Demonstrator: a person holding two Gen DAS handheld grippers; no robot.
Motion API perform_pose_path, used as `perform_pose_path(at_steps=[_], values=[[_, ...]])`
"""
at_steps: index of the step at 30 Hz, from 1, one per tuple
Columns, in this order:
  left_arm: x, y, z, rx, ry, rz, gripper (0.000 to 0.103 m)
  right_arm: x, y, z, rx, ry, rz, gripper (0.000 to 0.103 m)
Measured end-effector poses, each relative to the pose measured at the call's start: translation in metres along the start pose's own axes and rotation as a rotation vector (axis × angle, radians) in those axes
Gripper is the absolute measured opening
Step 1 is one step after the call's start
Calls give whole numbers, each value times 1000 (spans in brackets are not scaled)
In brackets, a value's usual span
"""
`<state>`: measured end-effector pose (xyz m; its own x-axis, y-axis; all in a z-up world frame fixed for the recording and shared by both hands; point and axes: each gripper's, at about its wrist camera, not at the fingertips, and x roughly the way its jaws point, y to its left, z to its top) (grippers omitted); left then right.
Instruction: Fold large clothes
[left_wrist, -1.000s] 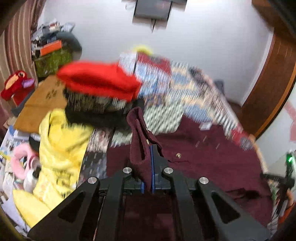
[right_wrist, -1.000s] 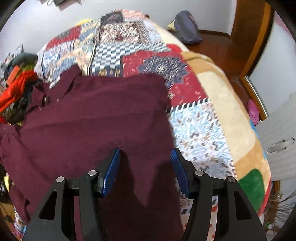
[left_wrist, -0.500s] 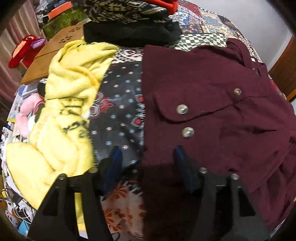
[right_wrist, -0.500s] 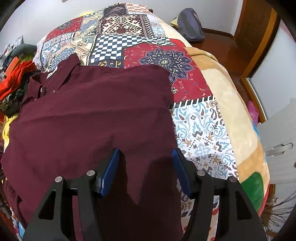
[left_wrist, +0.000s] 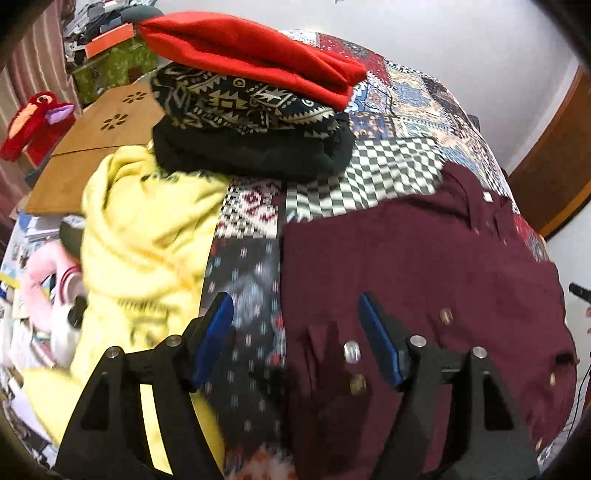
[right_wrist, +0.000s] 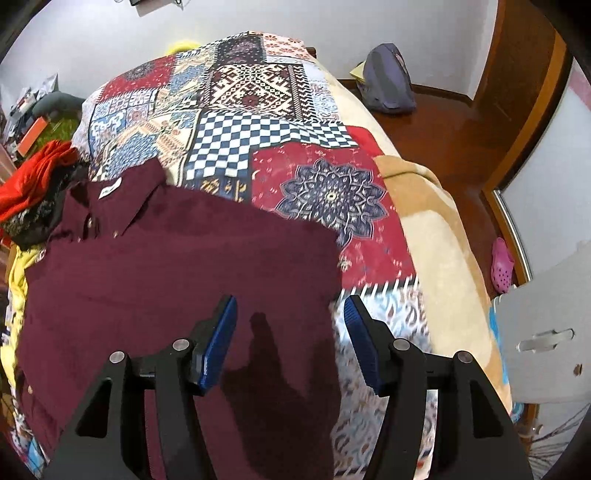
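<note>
A maroon shirt (left_wrist: 406, 266) lies flat on the quilt (right_wrist: 258, 88). Both the left gripper (left_wrist: 295, 332) and the right gripper (right_wrist: 288, 328) gape wide, empty. Only the left view shows the snaps (left_wrist: 351, 350), a yellow garment (left_wrist: 147, 236) and a folded stack (left_wrist: 251, 110); only the right shows the collar label (right_wrist: 109, 190).

Your maroon shirt (left_wrist: 406, 266) (right_wrist: 177, 266) lies spread flat on the patchwork bedspread, collar with its white label toward the far end. You can see its metal snap buttons along the near part in the left wrist view, and its plain back panel with a straight side edge in the right wrist view.
</note>
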<state>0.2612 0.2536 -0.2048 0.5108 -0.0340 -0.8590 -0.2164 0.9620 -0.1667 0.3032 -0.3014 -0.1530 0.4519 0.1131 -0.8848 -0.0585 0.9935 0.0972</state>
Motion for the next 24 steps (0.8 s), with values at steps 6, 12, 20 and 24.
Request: perform_pose_path(at_steps=[6, 12, 20, 24], values=[[64, 19, 23, -69, 82, -52, 69, 36, -25, 12, 89, 62, 56, 56], [85, 16, 25, -73, 81, -144, 52, 63, -40, 21, 159, 79, 191, 56], [83, -7, 29, 16, 70, -62, 8, 72, -26, 28, 147, 68, 239, 22], [63, -26, 38, 88, 23, 1, 4, 51, -26, 34, 121, -12, 236, 13]])
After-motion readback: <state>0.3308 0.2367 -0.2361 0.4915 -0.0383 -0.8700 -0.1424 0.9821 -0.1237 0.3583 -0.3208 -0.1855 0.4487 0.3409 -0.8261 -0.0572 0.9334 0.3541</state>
